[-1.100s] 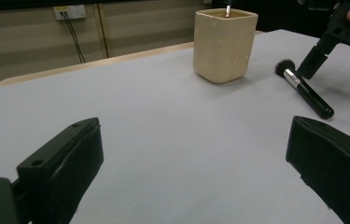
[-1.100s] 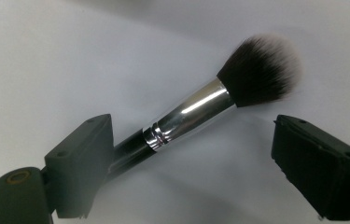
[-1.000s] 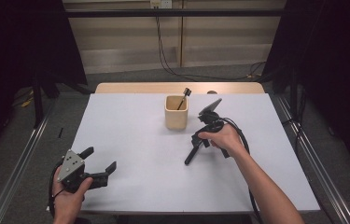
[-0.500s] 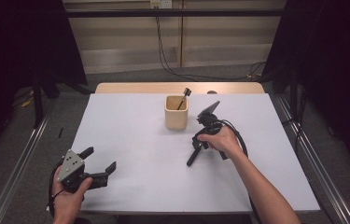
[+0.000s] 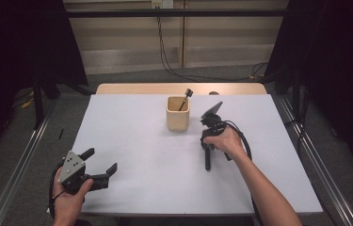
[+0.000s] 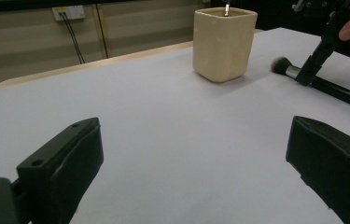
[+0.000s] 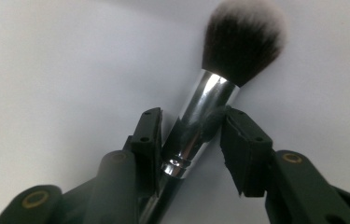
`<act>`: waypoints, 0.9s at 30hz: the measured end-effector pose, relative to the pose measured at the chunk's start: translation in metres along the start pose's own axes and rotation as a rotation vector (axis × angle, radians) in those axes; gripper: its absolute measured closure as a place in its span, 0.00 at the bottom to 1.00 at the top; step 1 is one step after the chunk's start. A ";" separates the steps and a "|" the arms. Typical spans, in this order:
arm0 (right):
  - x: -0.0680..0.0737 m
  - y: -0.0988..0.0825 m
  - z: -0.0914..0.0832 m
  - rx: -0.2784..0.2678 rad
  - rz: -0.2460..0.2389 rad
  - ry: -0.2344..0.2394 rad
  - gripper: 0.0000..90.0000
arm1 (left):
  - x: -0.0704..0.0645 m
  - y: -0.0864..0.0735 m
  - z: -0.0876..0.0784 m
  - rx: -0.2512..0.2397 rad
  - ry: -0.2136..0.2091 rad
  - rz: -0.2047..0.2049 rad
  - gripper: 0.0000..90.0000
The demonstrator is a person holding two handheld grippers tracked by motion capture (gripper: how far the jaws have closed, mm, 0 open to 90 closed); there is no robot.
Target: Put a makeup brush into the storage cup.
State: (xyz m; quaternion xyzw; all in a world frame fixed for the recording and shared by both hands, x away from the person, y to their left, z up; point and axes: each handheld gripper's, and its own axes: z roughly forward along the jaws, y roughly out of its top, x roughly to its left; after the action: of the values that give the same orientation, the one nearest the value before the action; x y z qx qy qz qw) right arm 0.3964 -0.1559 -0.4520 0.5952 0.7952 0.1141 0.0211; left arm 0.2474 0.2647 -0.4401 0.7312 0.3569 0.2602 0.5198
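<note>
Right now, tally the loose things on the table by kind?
Brushes: 2, one lying flat between the right tongs, one standing in the cup
Cups: 1
Total: 3

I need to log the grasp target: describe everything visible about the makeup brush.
The makeup brush has a rounded head of dark bristles with pale tips, a shiny silver metal ferrule and a slim black handle. It lies flat on the white table, just right of the beige cup, not touching it. The right gripper straddles the ferrule; its jaws have just been closing, both pads now pressing on the metal.
</note>
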 end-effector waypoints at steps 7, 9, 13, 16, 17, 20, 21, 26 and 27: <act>-0.003 0.000 0.000 -0.001 -0.007 -0.014 0.78 | 0.000 0.000 -0.001 -0.014 0.007 -0.006 0.04; -0.003 0.000 0.000 0.000 -0.016 -0.012 0.78 | 0.000 0.000 -0.001 -0.018 0.004 -0.009 0.04; -0.004 0.001 -0.001 0.006 -0.020 -0.004 0.79 | 0.000 0.000 0.000 -0.015 0.004 -0.008 0.04; -0.005 0.000 -0.001 -0.001 -0.044 0.001 0.80 | 0.000 0.000 0.000 -0.016 0.002 -0.011 0.04; -0.005 0.000 -0.001 -0.001 -0.044 0.001 0.80 | 0.001 0.000 0.000 -0.015 0.003 -0.011 0.04; -0.007 -0.001 -0.001 -0.004 -0.042 0.016 0.80 | 0.000 -0.001 0.000 -0.010 0.003 -0.017 0.04; -0.008 -0.001 -0.002 -0.007 -0.047 0.020 0.80 | 0.000 -0.001 0.000 -0.010 0.003 -0.018 0.04; -0.011 -0.003 -0.004 -0.035 -0.047 0.046 0.80 | 0.000 -0.001 0.001 -0.030 -0.008 -0.038 0.04; -0.012 -0.004 -0.006 -0.040 -0.049 0.048 0.80 | 0.000 -0.001 0.001 -0.033 -0.010 -0.042 0.04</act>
State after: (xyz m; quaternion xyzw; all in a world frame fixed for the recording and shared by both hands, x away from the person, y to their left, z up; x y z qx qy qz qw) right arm 0.3949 -0.1690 -0.4484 0.5721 0.8073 0.1437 0.0167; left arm 0.2477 0.2641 -0.4415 0.7163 0.3653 0.2516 0.5387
